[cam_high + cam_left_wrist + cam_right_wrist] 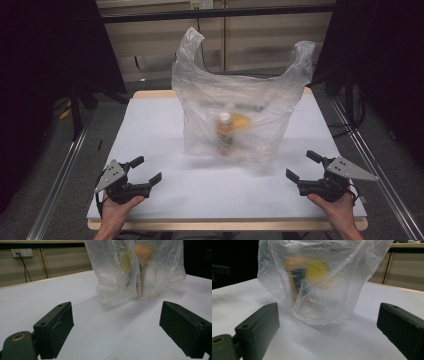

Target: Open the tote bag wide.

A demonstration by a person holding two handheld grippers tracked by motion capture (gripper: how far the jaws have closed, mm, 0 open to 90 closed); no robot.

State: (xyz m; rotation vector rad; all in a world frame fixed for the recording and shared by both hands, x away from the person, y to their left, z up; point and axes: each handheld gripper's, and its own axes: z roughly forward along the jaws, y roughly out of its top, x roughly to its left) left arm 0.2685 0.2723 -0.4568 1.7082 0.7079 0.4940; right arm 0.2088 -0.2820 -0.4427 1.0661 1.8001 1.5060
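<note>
Clear plastic bag (pixel 235 107) upright mid-table (pixel 150 130), bottle (pixel 224 132) and yellow item inside. Left hand-held gripper (pixel 148 170) and right hand-held gripper (pixel 302 166) near front corners, well apart from bag, jaws apart, nothing between them.

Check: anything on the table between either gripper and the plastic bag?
Nothing visible. Bare white table lies between the left gripper, the right gripper and the plastic bag. Both stand open, apart from it. The bottle sits inside the bag.
</note>
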